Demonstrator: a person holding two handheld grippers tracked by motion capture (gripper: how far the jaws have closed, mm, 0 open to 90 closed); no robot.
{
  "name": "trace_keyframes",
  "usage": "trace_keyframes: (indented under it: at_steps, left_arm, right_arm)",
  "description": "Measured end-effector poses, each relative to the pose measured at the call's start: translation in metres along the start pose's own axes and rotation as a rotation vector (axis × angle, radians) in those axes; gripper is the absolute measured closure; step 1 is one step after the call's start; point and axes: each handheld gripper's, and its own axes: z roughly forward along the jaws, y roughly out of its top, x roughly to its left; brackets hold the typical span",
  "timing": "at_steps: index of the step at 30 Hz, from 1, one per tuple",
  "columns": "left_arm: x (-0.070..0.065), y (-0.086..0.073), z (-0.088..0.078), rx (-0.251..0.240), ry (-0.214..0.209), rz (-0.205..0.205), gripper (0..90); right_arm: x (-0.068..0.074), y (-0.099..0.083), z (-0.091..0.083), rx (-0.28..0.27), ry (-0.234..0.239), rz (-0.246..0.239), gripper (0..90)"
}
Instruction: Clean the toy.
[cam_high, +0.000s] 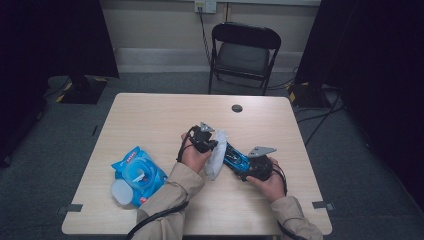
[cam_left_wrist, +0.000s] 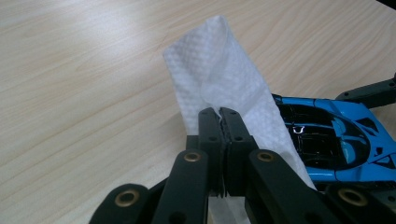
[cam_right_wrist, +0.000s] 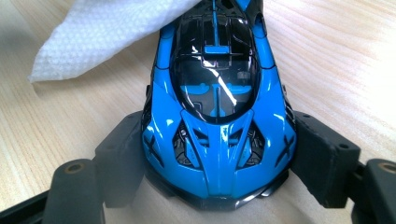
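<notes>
Clamped on a white wipe, the left gripper is seen near the middle of the table, its jaws pressed together on the sheet. Draped over the blue toy car, the wipe seems to touch its front. The car is gripped at its sides by the right gripper, toward the right edge. An opened wipe pack lies near the front left corner.

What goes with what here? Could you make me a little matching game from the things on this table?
Things:
1. toy car
2. white wipe
3. wipes pack
4. folding chair

Descriptions:
A. pinched in the left gripper
B. behind the table
C. clamped by the right gripper
D. lying at the table's left, lid open

Pairs: 1-C, 2-A, 3-D, 4-B
</notes>
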Motion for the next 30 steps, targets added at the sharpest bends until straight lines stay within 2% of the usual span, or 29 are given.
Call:
trace_keyframes:
  at_steps: [3, 8, 11, 13, 17, 20, 25, 30]
  left_arm:
    - [0.000, -0.001, -0.002, 0.000, 0.003, -0.018, 88.6]
    - [0.001, -0.003, -0.011, 0.001, 0.030, -0.018, 88.6]
    - [0.004, -0.007, -0.017, -0.003, 0.047, -0.036, 88.7]
    - [0.006, -0.010, -0.020, 0.008, 0.040, -0.048, 88.7]
    - [0.007, -0.018, -0.025, 0.000, 0.041, -0.067, 88.7]
    - [0.007, -0.022, -0.026, 0.012, 0.056, -0.081, 88.6]
    - [0.007, -0.032, -0.025, 0.034, 0.055, -0.102, 88.6]
    - [0.003, -0.038, -0.020, 0.051, 0.038, -0.090, 88.4]
  right_arm:
    - [0.000, 0.000, 0.000, 0.000, -0.001, 0.000, 25.2]
    - [0.000, 0.000, 0.000, 0.000, -0.001, 0.000, 25.2]
    - [0.000, 0.000, 0.000, 0.000, 0.000, 0.000, 25.2]
    - [0.000, 0.000, 0.000, 0.000, 0.000, 0.000, 25.2]
    - [0.000, 0.000, 0.000, 0.000, 0.000, 0.000, 25.2]
    - [0.000, 0.000, 0.000, 0.000, 0.001, 0.000, 25.2]
    - [0.000, 0.000, 0.000, 0.000, 0.001, 0.000, 25.1]
    - [0.000, 0.000, 0.000, 0.001, 0.000, 0.003, 24.8]
